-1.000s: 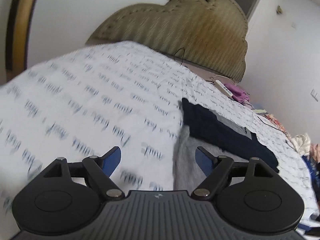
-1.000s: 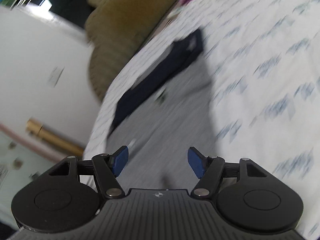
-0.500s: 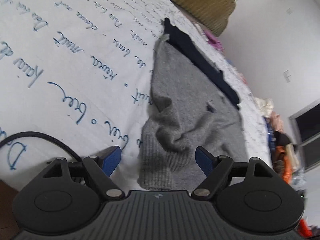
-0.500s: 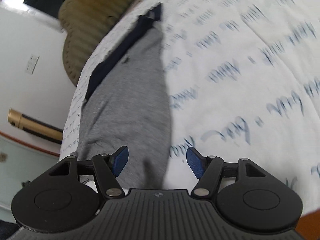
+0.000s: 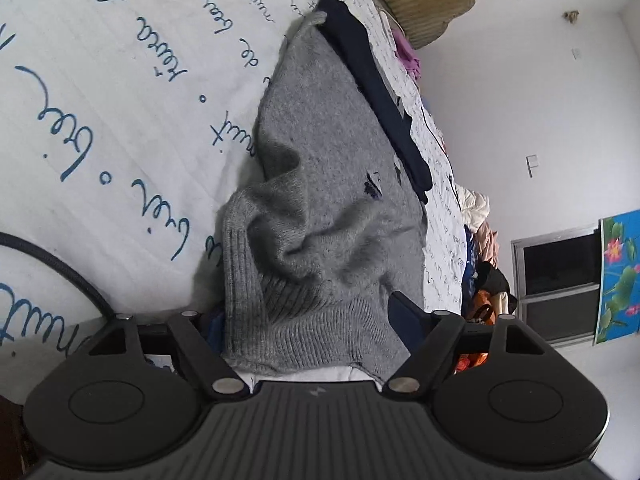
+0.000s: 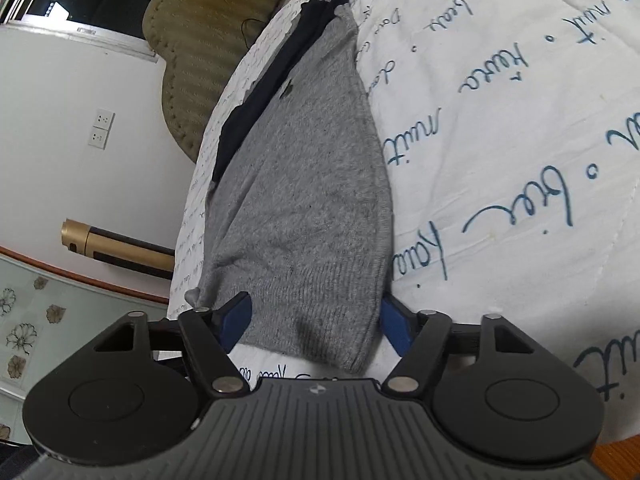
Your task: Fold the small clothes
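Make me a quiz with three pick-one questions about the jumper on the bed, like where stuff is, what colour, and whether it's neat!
1. Where does the dark navy garment lie?
A. along the grey jumper's far edge
B. on the floor
C. inside the left gripper

2. What colour is the writing on the white bed cover?
A. red
B. blue
C. green

3. How is the grey jumper at its near hem, in the left wrist view?
A. neatly folded into a square
B. rumpled, with ridges and folds
C. hanging from a hook

Answers: 1 A, it borders the jumper's far side in both views. 2 B, the script is blue. 3 B, the knit bunches above the ribbed hem.
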`<state>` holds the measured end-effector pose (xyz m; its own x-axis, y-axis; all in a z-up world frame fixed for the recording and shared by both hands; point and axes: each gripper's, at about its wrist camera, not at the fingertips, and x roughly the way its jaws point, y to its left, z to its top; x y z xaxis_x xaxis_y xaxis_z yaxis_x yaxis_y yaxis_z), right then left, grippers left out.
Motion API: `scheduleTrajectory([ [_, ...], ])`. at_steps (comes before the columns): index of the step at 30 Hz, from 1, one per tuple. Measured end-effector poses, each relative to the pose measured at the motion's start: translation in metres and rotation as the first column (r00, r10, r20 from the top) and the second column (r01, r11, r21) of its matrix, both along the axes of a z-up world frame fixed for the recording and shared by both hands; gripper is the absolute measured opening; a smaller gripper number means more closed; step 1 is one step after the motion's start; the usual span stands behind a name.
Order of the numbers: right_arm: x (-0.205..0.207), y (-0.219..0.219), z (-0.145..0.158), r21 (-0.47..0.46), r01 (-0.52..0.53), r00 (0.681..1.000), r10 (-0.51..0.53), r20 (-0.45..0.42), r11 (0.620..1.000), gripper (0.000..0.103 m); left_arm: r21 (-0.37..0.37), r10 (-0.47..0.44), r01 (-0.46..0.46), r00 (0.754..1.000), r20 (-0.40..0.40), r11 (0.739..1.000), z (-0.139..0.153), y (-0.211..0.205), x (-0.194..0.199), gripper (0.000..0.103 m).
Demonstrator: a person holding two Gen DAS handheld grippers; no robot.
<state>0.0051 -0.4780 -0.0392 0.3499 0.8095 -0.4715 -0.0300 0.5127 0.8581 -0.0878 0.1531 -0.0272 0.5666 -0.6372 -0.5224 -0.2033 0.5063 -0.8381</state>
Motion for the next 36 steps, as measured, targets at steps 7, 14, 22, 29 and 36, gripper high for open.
scheduleTrajectory([
  [7,0.003,-0.006,-0.012,0.121,0.029,0.999,-0.023,-0.050,0.992,0.066,-0.003,-0.049,0.049,0.999,-0.014,0.999,-0.004,0.002,-0.001,0.055],
  [14,0.011,0.016,-0.021,0.106,0.005,0.996,0.004,-0.087,0.994,0.026,-0.004,-0.053,0.053,0.998,-0.029,0.999,-0.011,0.004,0.003,0.038],
  [22,0.008,0.020,-0.007,0.051,-0.007,1.000,0.008,-0.023,0.999,0.010,0.111,-0.057,0.063,0.997,-0.052,0.992,0.000,-0.003,0.001,0.006],
  [29,0.009,-0.005,0.054,-0.012,-0.106,0.992,0.107,0.062,0.994,0.010,0.056,-0.175,0.176,0.984,-0.017,0.983,0.024,-0.011,-0.008,0.007],
  [36,0.007,-0.023,0.000,-0.057,-0.047,0.997,0.044,-0.066,0.997,0.009,0.008,-0.125,0.127,0.982,-0.142,0.992,-0.016,0.010,-0.014,0.007],
])
